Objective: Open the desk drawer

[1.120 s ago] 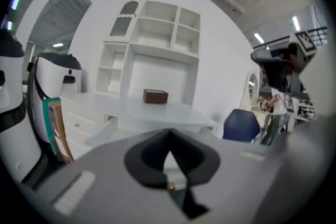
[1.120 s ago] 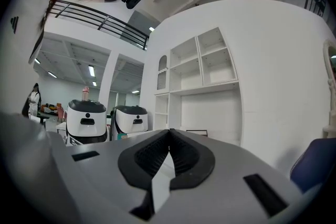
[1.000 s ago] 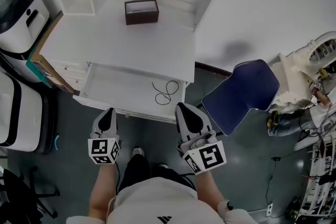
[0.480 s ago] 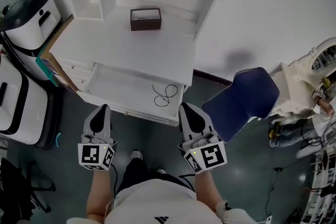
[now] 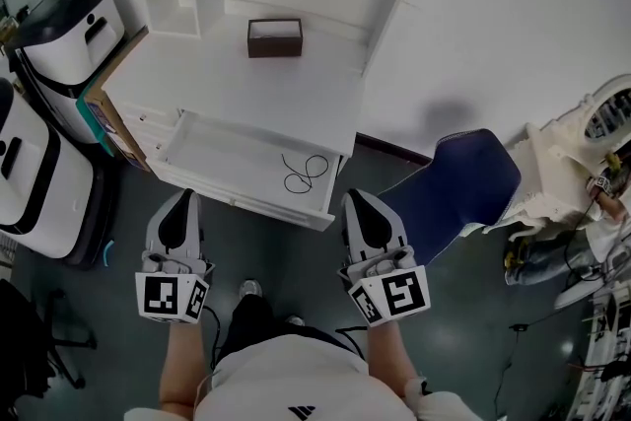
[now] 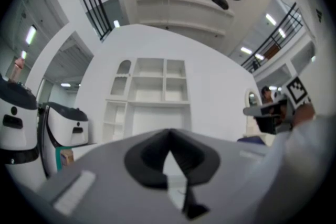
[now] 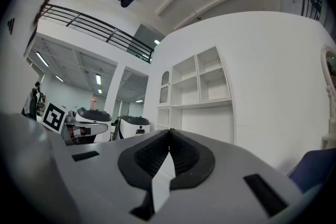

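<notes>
The drawer [image 5: 219,153] stands pulled well out from under the desk [image 5: 246,84], ahead of both grippers and between them, so the opening looks as good as done. The left gripper [image 5: 181,199] has its jaws pressed together on nothing; its own view shows the dark pads meeting with only the white shelving beyond them. The right gripper [image 5: 357,202] is likewise pressed together and empty, pointing level at the same shelves. Neither touches the drawer: its front edge lies just beyond the left tips, and its near corner sits just inward of the right tips. A loose black cable [image 5: 307,175] lies in the drawer toward the right gripper's side, and a brown box [image 5: 274,37] stands on the desk farther ahead. If more travel is wanted, the sound way is probably to spread one pair of jaws, take the front lip near its middle, and draw straight back along the runners without lifting or twisting, since a pull from one corner could rack it. A jerk would likely slide the cable about. Otherwise, both grippers can simply keep clear of the front.
</notes>
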